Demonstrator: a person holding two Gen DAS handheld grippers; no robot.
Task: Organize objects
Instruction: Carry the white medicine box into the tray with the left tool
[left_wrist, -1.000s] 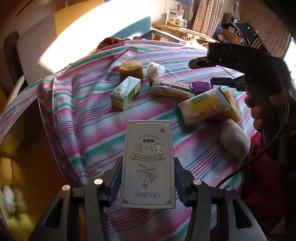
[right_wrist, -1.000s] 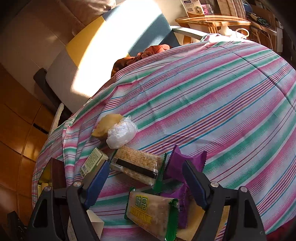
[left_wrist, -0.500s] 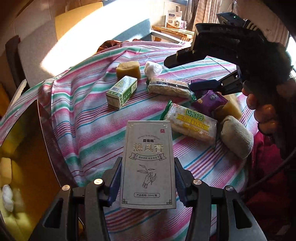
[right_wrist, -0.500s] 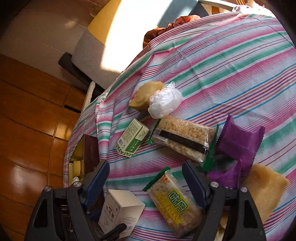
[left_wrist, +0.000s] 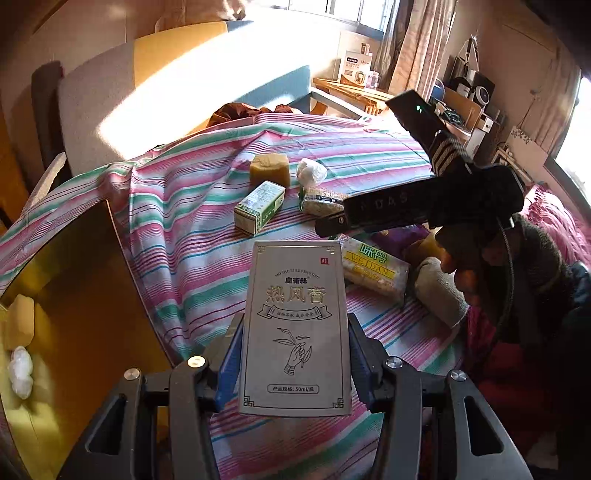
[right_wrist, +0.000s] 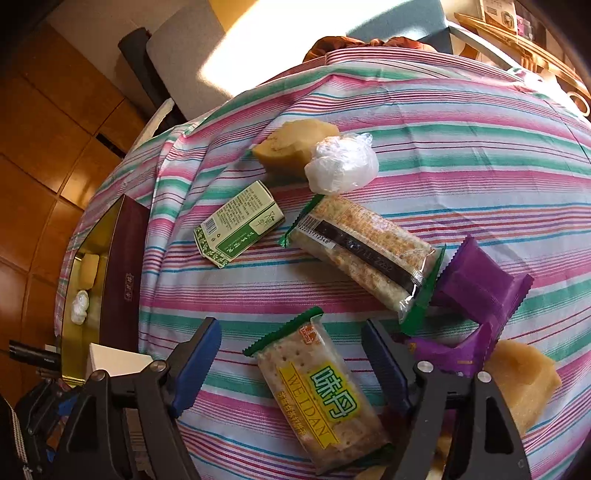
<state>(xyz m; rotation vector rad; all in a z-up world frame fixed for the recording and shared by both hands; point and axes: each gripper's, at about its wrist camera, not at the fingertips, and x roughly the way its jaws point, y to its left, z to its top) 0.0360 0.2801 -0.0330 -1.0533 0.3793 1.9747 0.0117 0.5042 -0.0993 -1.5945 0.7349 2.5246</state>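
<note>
Two hand-held grippers work over the striped cloth (right_wrist: 461, 122): the left hand-held gripper (left_wrist: 293, 363) is clamped on a grey box (left_wrist: 297, 328), while the right hand-held gripper (right_wrist: 291, 363) hangs with fingers apart, straddling a cracker packet (right_wrist: 321, 395); a green box (right_wrist: 240, 229) lies ahead.

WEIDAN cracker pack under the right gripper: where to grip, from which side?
Grip the WEIDAN cracker pack across its short width at mid-length, coming from above. It lies flat on the striped cloth, long and narrow, its long axis running roughly between the open fingers of the right gripper, so they likely span its two long edges. Avoid the crimped green ends, which are thin and floppy.
</note>
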